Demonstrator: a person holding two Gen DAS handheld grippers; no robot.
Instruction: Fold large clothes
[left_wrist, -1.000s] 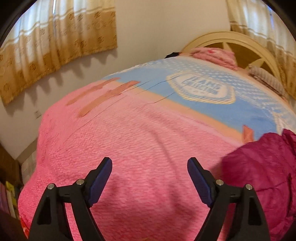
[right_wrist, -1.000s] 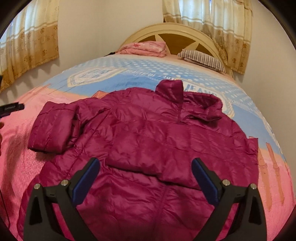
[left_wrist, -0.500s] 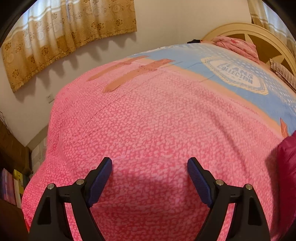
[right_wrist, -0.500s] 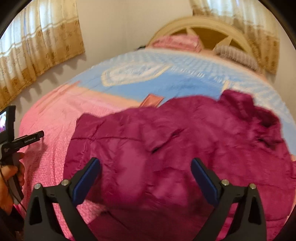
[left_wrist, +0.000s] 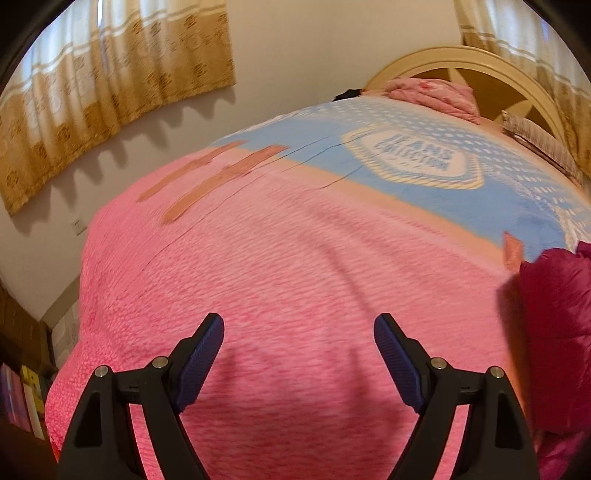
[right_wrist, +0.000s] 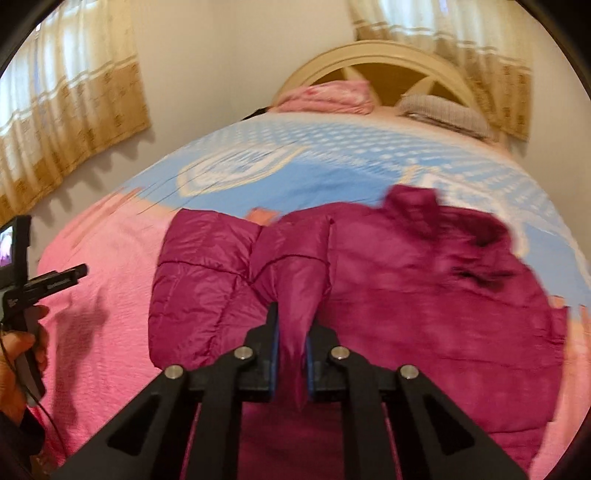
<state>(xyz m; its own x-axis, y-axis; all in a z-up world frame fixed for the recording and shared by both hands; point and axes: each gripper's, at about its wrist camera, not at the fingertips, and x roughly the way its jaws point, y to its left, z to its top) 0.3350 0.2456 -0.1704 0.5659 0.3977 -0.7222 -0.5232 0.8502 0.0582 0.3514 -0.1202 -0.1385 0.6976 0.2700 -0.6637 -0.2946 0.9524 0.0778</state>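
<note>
**Claw pinches jacket fold**

Left wrist view: the left claw (left_wrist: 298, 354) hangs spread and empty over the pink bed (left_wrist: 280, 266), the jacket (left_wrist: 554, 332) at its far right, likely waiting its turn.

Right wrist view: the right claw (right_wrist: 290, 347) is clamped on a raised ridge of the jacket (right_wrist: 406, 295), probably to fold it.

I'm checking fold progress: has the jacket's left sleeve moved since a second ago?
Yes. The sleeve, pinched by the right gripper, now lies folded inward over the jacket, farther from the curtain.
</note>
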